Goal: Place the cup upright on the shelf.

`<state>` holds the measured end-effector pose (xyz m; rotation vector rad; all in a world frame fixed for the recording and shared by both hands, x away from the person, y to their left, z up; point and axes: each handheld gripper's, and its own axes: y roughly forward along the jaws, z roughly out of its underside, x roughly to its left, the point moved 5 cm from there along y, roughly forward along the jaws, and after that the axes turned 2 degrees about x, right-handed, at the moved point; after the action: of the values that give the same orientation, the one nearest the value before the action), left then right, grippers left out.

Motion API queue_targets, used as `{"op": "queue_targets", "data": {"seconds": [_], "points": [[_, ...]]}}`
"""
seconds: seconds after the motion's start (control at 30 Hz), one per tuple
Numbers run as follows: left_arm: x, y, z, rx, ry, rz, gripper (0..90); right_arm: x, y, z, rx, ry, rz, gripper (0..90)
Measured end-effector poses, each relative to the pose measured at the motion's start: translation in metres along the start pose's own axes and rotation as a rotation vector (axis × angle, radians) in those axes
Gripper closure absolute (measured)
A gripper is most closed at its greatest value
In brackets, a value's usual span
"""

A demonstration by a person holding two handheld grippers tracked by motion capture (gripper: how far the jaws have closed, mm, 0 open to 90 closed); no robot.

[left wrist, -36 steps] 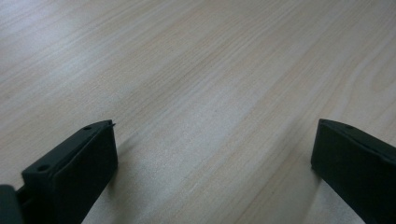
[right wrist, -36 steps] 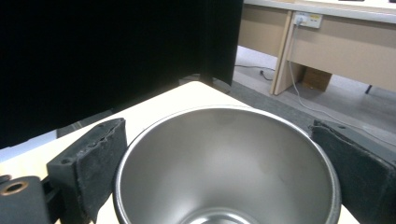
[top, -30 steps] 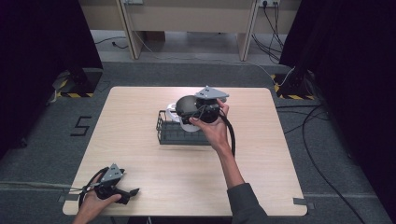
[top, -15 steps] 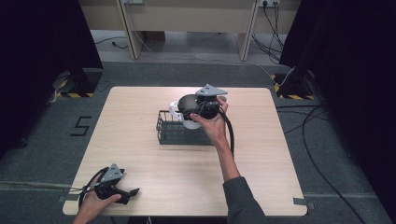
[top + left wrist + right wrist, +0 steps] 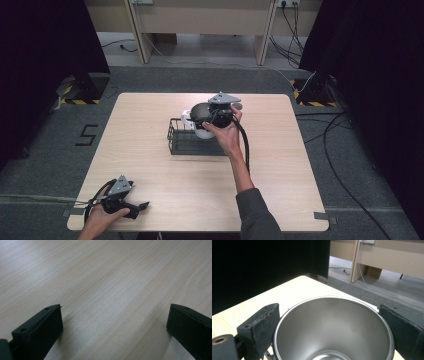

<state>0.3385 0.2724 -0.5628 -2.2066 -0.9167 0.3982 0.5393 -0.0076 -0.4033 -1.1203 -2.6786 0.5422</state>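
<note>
A black wire basket (image 5: 176,146) sits at the middle of the wooden table (image 5: 280,165). A white mug (image 5: 188,120) stands in its far side. Just above the basket, my right gripper (image 5: 204,118) is shut on a steel cup (image 5: 201,111), dark in the high view. Up close in the right gripper view, the steel cup (image 5: 332,327) opens toward the camera, and both jaws of the right gripper (image 5: 332,325) press its rim. Low over the table's front left corner, my left gripper (image 5: 143,205) is open. Bare wood lies between the jaws of the left gripper (image 5: 113,322).
Dark curtains hang on both sides of the table. Cables (image 5: 345,150) trail over the grey floor at the right. A pale desk (image 5: 200,20) stands beyond the far edge. A "5" marking (image 5: 88,135) lies on the floor at the left.
The right gripper with the steel cup has shifted slightly left over the basket. The left gripper has stayed in place.
</note>
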Motion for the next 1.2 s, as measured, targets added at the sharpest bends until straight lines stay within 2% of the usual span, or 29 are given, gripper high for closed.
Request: {"op": "queue_targets", "data": {"seconds": [0.33, 0.5, 0.67, 0.87, 0.93, 0.97, 1.03, 1.07, 1.2], "points": [[0.000, 0.000, 0.000, 0.000, 0.000, 0.000, 0.0, -0.001, 0.004, 0.014, 0.021, 0.003, 0.019, 6.2], [0.000, 0.000, 0.000, 0.000, 0.001, 0.000, 0.0, -0.002, 0.005, 0.022, 0.047, -0.007, 0.045, 6.0], [0.000, 0.000, 0.000, 0.001, 0.002, 0.000, 0.0, -0.004, 0.006, 0.028, 0.050, 0.010, 0.045, 5.8], [0.000, 0.000, 0.000, 0.001, 0.002, 0.001, 0.0, -0.003, 0.006, 0.029, 0.068, -0.007, 0.050, 5.6], [0.000, 0.000, 0.000, 0.001, 0.002, 0.001, 0.0, -0.002, 0.007, 0.030, 0.084, -0.027, 0.058, 4.9], [0.000, 0.000, 0.000, -0.001, 0.002, 0.000, 0.0, -0.002, 0.007, 0.031, 0.079, -0.025, 0.061, 4.9], [0.000, 0.000, 0.000, -0.001, 0.002, 0.000, 0.0, -0.003, 0.005, 0.031, 0.055, 0.019, 0.046, 5.7], [0.000, 0.000, 0.000, -0.001, 0.002, 0.000, 0.0, -0.004, 0.004, 0.031, 0.054, 0.026, 0.047, 5.7], [0.000, 0.000, 0.000, 0.001, 0.002, 0.001, 0.0, -0.006, 0.000, 0.031, 0.050, 0.021, 0.053, 5.6]]}}
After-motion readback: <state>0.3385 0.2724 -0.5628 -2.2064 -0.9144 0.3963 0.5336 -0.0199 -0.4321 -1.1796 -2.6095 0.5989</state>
